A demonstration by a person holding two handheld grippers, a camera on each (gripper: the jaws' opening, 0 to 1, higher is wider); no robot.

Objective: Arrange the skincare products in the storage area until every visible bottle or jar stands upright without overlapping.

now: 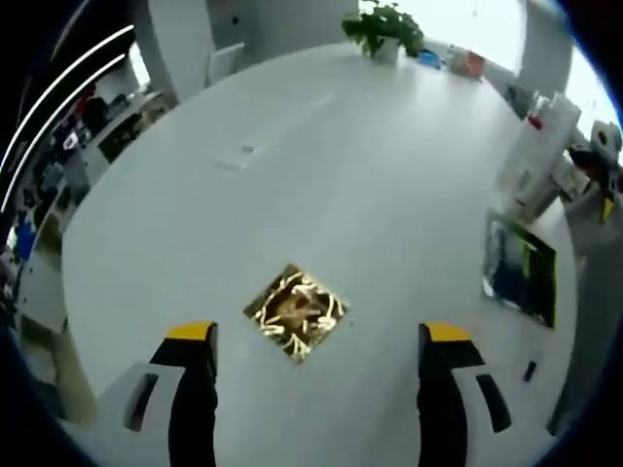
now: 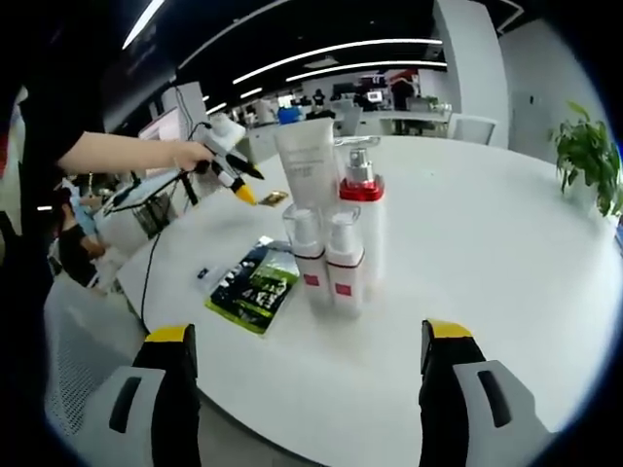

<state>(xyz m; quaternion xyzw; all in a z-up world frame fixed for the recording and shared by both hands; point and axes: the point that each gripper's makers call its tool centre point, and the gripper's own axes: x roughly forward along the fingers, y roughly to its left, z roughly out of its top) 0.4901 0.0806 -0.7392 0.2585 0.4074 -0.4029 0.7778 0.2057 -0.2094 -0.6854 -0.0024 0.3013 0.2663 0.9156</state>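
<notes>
— Jaws first: how are they standing?

— Both pairs are standing wide apart and are holding nothing. The left gripper (image 1: 316, 389) is hovering over the white table (image 1: 389, 224), with a small gold square packet (image 1: 295, 312) lying just ahead, between its two jaws. The right gripper (image 2: 310, 384) is pointing at the skincare products, which are standing close together near the table edge: two small white bottles (image 2: 329, 261) with red labels in front, a pump bottle (image 2: 362, 209) with a red collar behind them, and a white tube (image 2: 309, 165) standing on its end at the back.

— So how is the person doing this step well?

— The bottles are looking upright already, but they are crowding each other. It seems best that the right gripper is approaching one small front bottle low on its body and is closing slowly, so the neighbours are not falling. A green and black flat pack (image 2: 255, 282) is lying just beside the group, so any bottle moved that way should be put down next to it, not on it.

— And what is hard to make out?

— Whether the bottles are touching each other is not clear. The lower part of the tube is hidden behind the front bottles. In the left gripper view the products (image 1: 538, 156) are sitting at the far right edge, small and bright. The packet's print is too blurred to read.
</notes>
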